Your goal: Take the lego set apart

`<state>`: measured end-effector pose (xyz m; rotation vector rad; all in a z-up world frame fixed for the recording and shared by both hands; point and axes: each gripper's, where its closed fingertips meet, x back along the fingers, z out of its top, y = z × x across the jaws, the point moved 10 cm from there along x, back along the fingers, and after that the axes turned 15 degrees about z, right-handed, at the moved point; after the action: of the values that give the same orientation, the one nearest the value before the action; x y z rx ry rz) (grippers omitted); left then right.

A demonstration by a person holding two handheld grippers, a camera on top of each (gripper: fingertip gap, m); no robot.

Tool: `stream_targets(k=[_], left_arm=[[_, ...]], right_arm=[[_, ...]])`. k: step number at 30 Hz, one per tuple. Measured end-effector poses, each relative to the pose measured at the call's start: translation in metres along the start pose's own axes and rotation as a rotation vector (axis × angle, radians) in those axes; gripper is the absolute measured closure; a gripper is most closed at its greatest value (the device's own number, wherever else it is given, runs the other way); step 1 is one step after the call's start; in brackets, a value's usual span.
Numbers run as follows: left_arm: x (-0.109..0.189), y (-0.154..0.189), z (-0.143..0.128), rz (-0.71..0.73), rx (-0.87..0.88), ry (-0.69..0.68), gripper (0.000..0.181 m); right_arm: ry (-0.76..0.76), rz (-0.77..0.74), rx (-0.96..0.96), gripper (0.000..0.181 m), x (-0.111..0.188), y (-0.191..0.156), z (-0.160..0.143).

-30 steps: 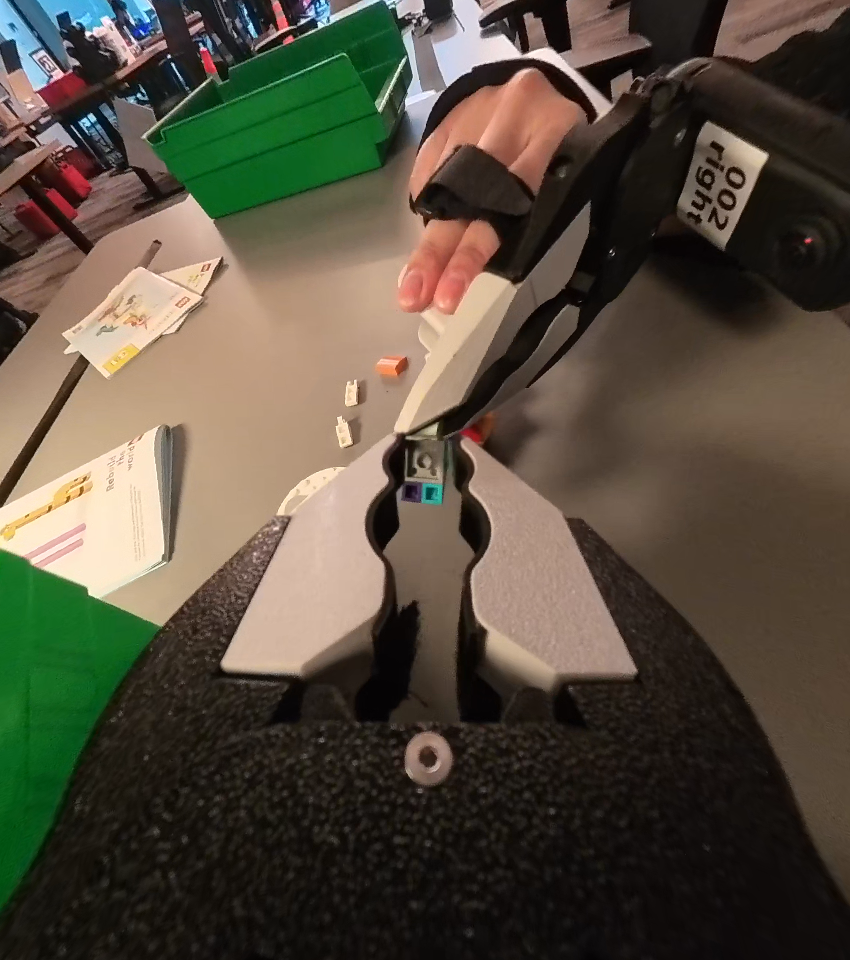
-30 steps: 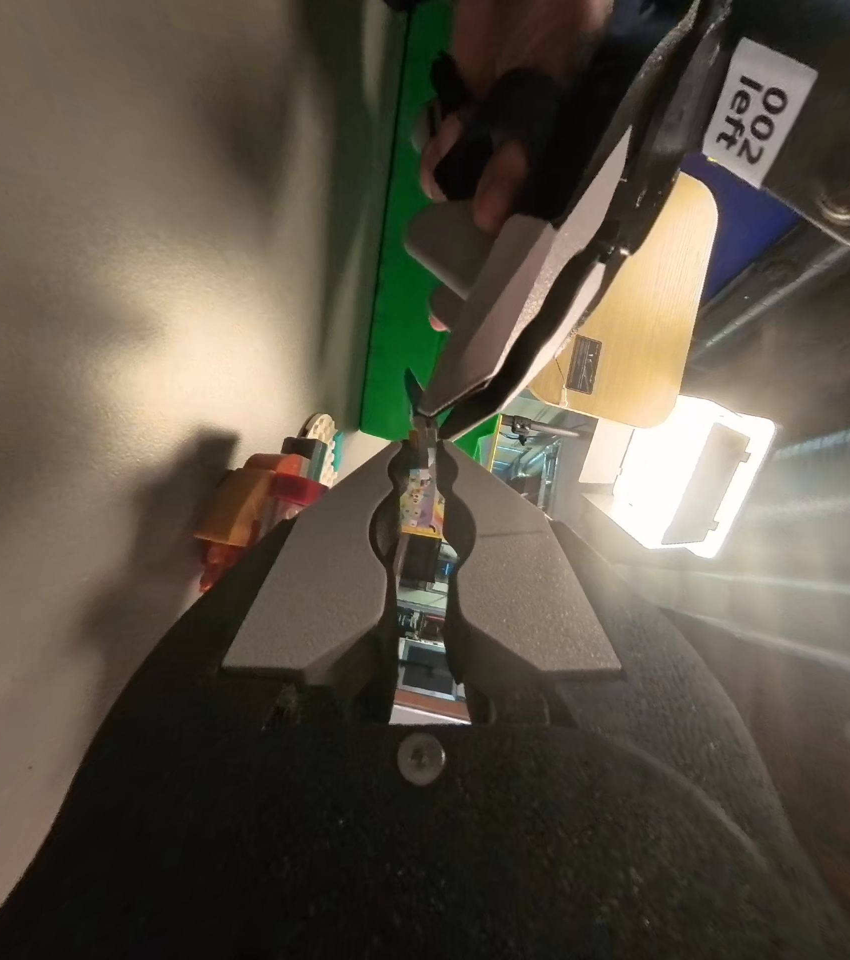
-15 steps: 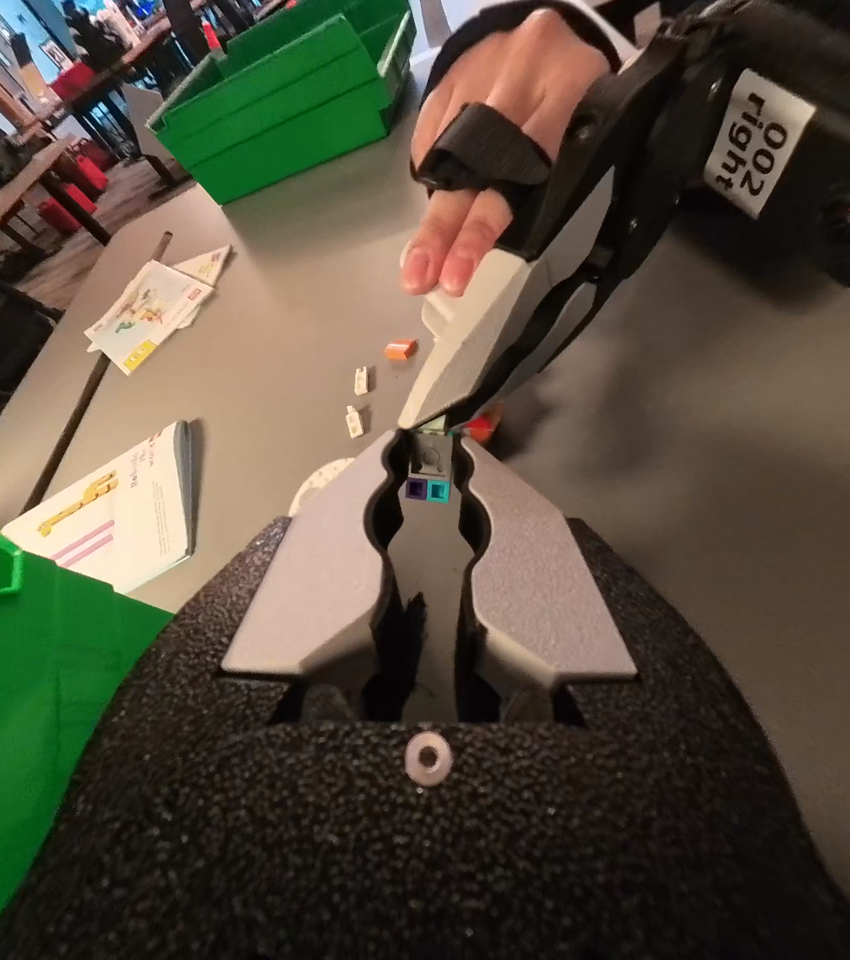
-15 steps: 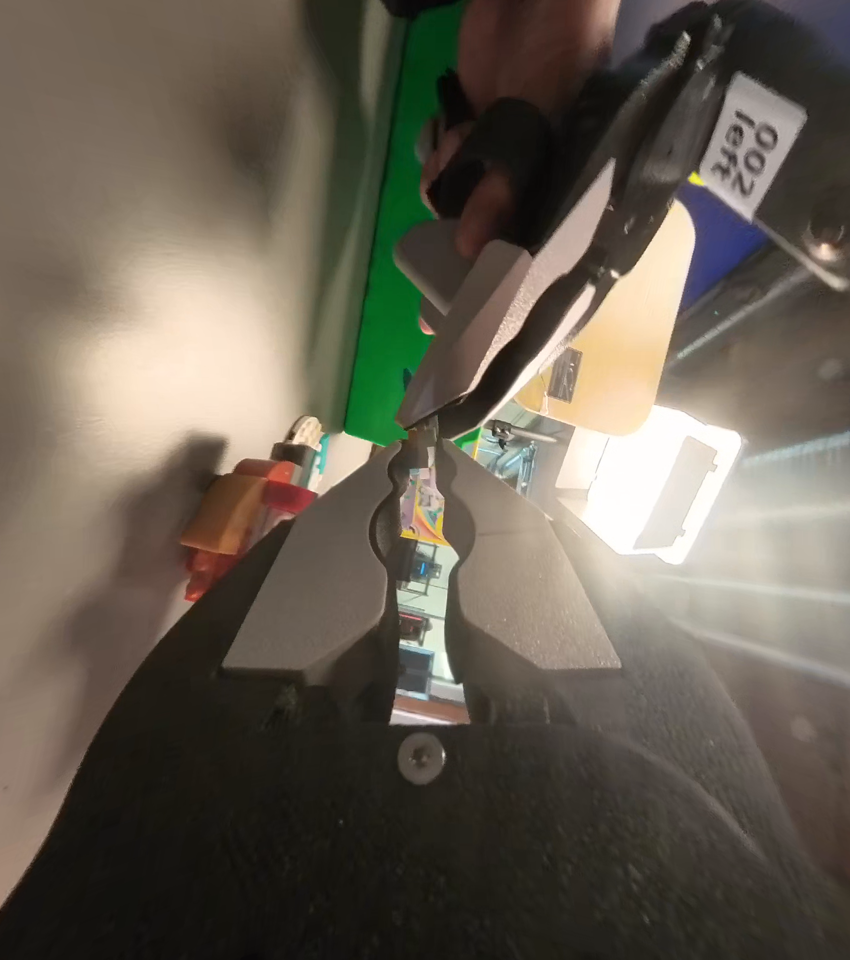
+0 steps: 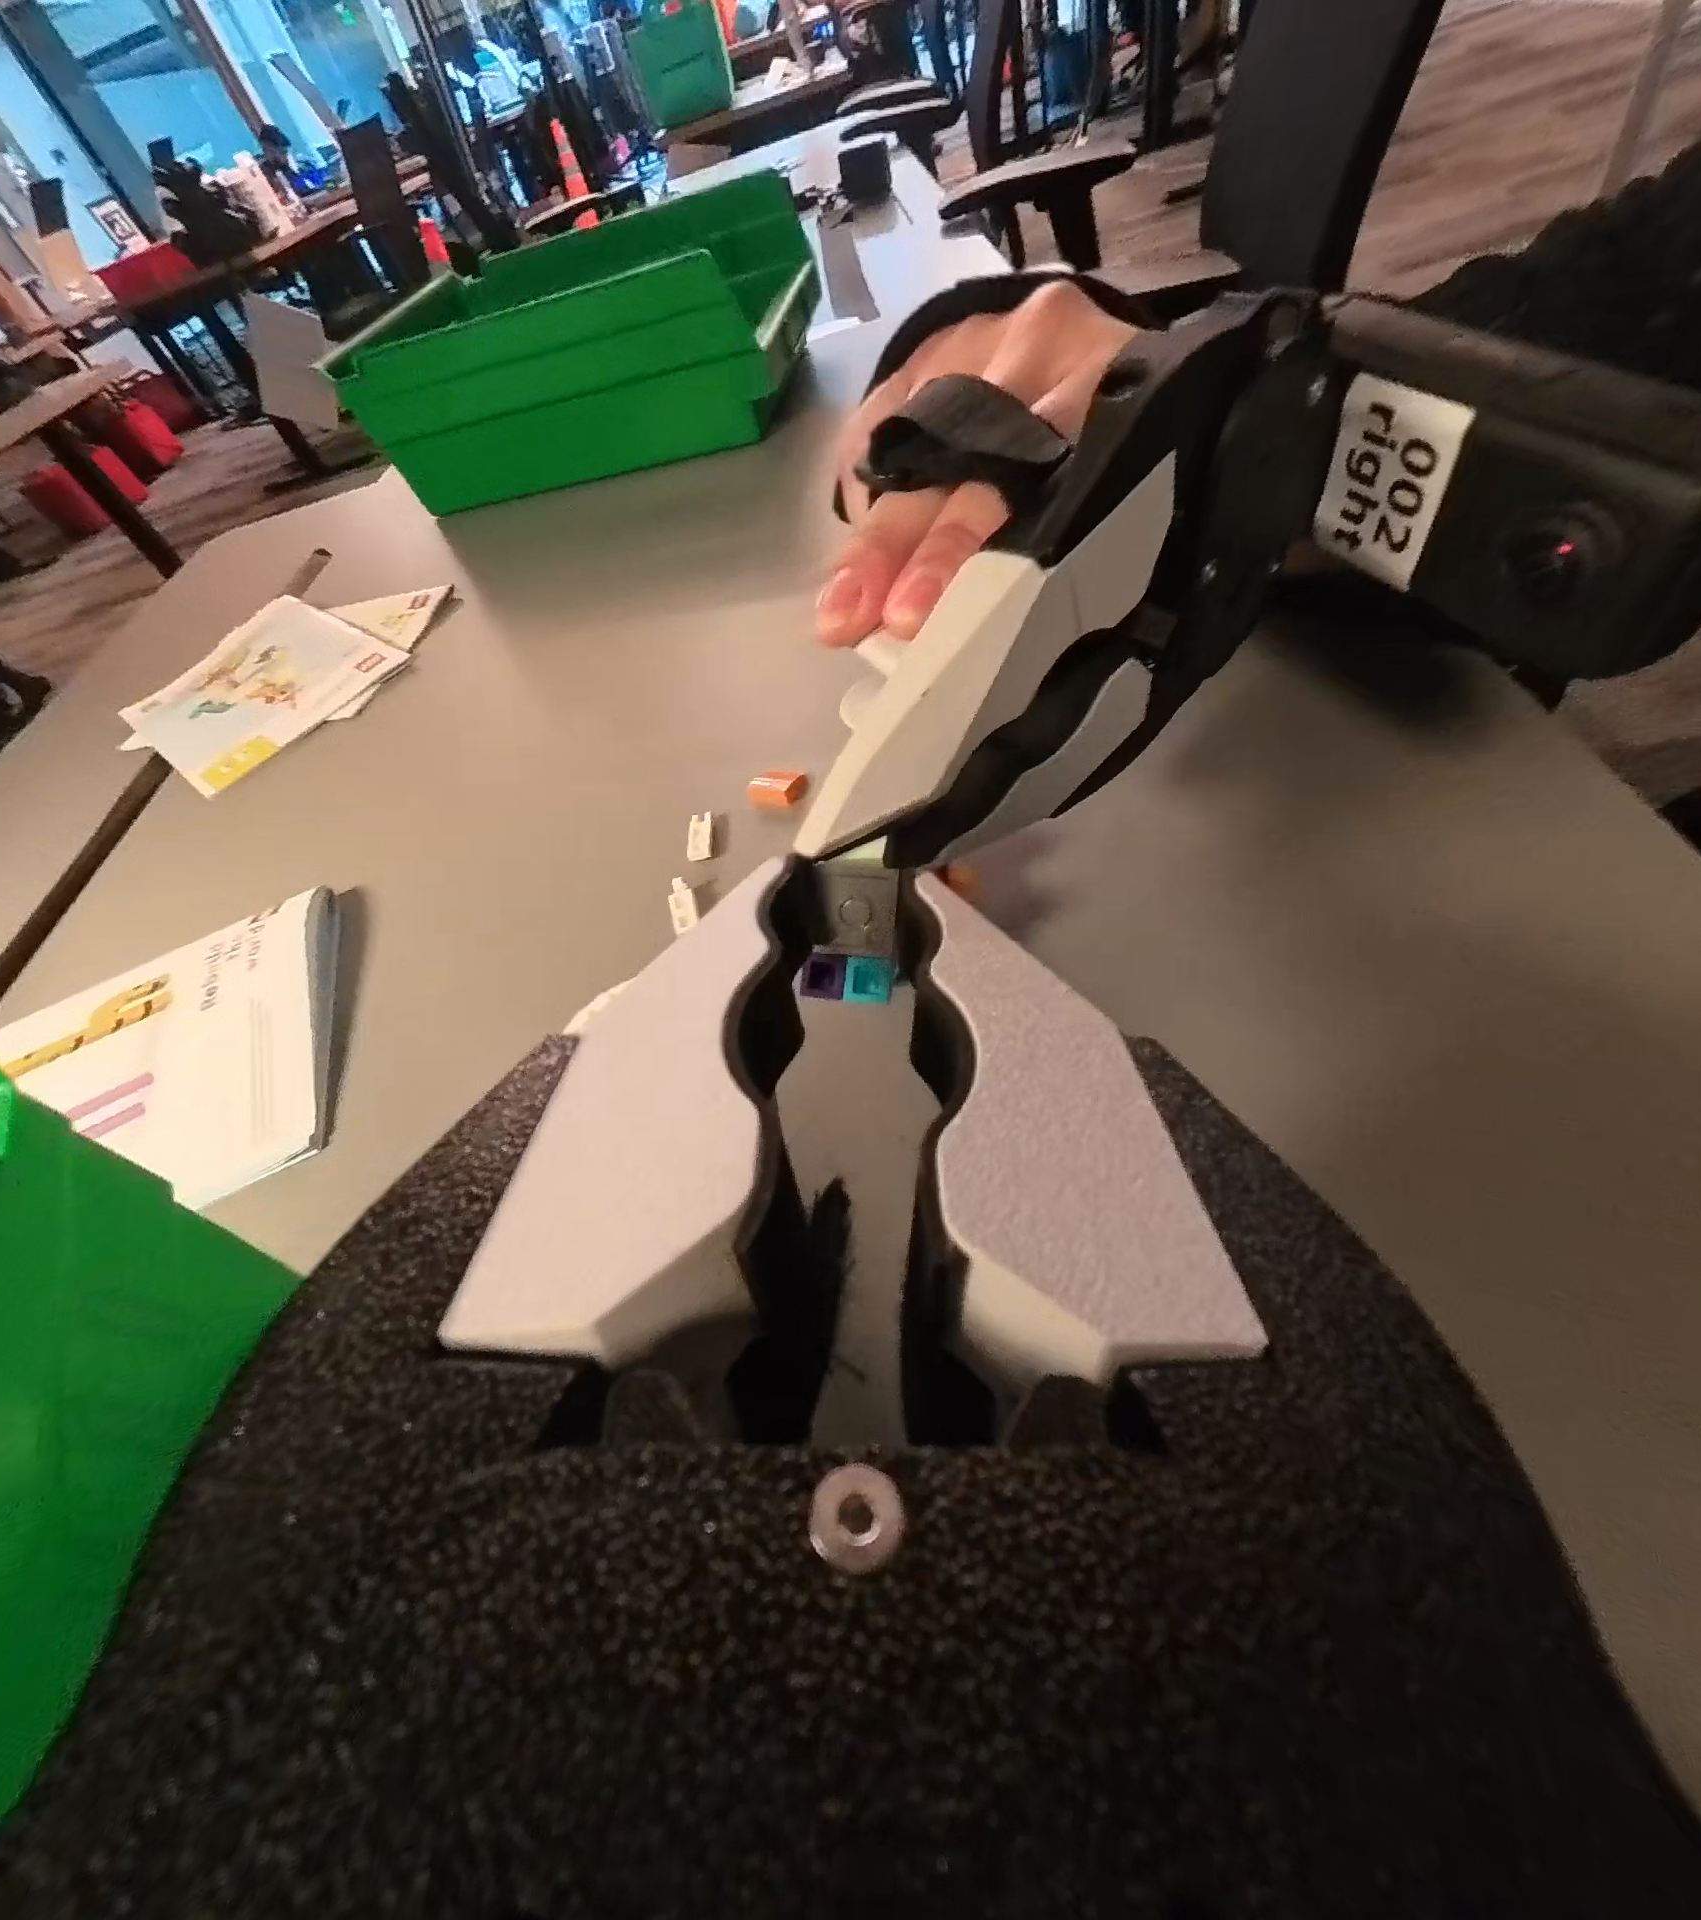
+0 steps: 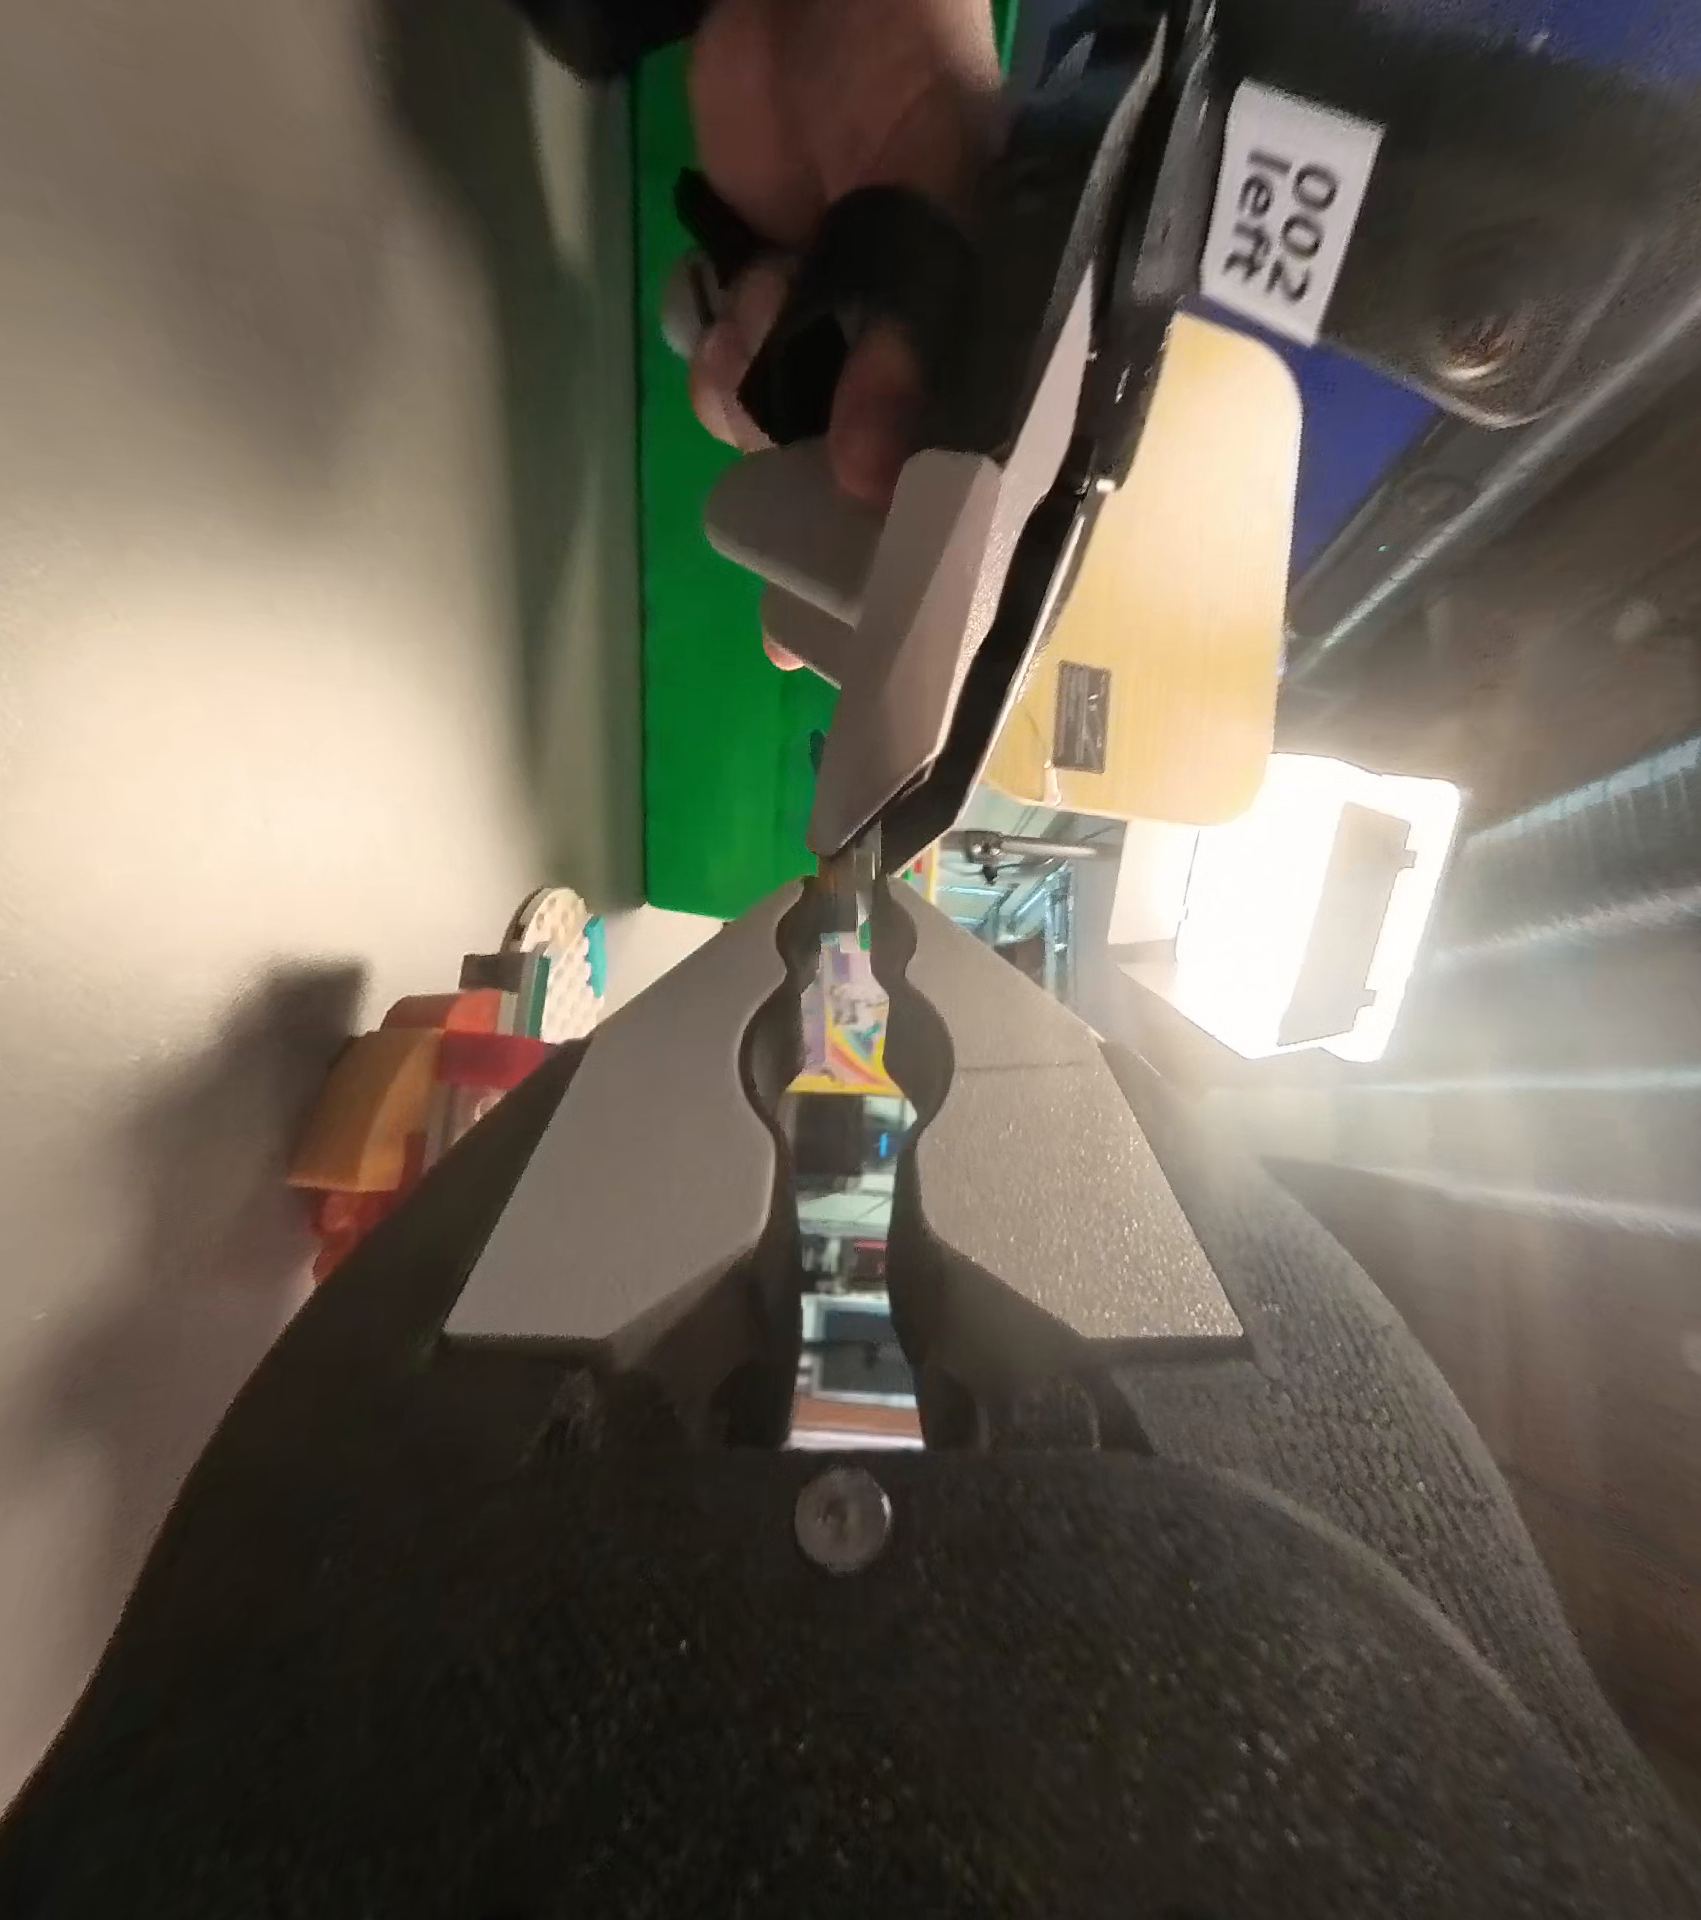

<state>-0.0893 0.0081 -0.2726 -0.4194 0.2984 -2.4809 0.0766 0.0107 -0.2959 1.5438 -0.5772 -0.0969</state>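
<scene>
Grey brick (image 5: 861,912) between fingers (image 5: 664,1081) (both pairs).

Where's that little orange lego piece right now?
In the left wrist view, the orange lego piece lies loose on the grey table, just left of the right claw and beyond two small white pieces.

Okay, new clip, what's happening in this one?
A person is pulling a small lego assembly apart with two hand-held claws. The left claw is clamped on its grey, purple and teal end, while the right claw pinches the far end, above the grey table. Loose pieces already lie there: an orange brick and two white bits.
</scene>
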Motion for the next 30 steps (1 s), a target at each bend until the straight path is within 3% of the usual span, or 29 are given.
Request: stream_targets(k=[7, 8, 9, 10, 11, 13, 17, 20, 25, 30], left_arm=[[0.012, 0.009, 0.003, -0.066, 0.116, 0.009, 0.167], [0.016, 0.009, 0.003, -0.078, 0.143, 0.021, 0.166], [0.029, 0.000, 0.011, -0.072, 0.245, 0.129, 0.166], [0.046, -0.017, 0.019, -0.057, 0.359, 0.201, 0.167], [0.061, -0.028, 0.023, 0.003, 0.353, 0.215, 0.167], [0.063, -0.027, 0.023, 0.072, 0.265, 0.145, 0.167], [0.031, -0.010, 0.012, 0.093, 0.242, 0.013, 0.166], [0.018, -0.007, 0.003, 0.136, 0.245, -0.058, 0.166], [0.001, 0.001, -0.019, 0.205, 0.130, -0.316, 0.164], [-0.006, 0.006, -0.022, 0.155, 0.191, -0.349, 0.136]], right_arm=[[0.086, -0.007, 0.102, 0.173, 0.009, 0.003, 0.008], [0.074, 0.041, 0.151, 0.172, 0.010, 0.002, 0.007], [0.002, 0.171, 0.220, 0.173, 0.009, -0.007, -0.001], [-0.034, 0.211, 0.269, 0.172, 0.012, -0.018, -0.013], [-0.019, 0.232, 0.280, 0.172, 0.019, -0.024, -0.021], [-0.008, 0.245, 0.237, 0.172, 0.028, -0.017, -0.024], [-0.003, 0.193, 0.218, 0.172, 0.020, 0.000, -0.026], [0.019, 0.180, 0.160, 0.172, 0.011, -0.005, -0.025], [0.034, 0.153, -0.021, 0.173, 0.001, -0.015, -0.026], [0.076, 0.128, -0.124, 0.173, 0.003, -0.009, -0.023]])
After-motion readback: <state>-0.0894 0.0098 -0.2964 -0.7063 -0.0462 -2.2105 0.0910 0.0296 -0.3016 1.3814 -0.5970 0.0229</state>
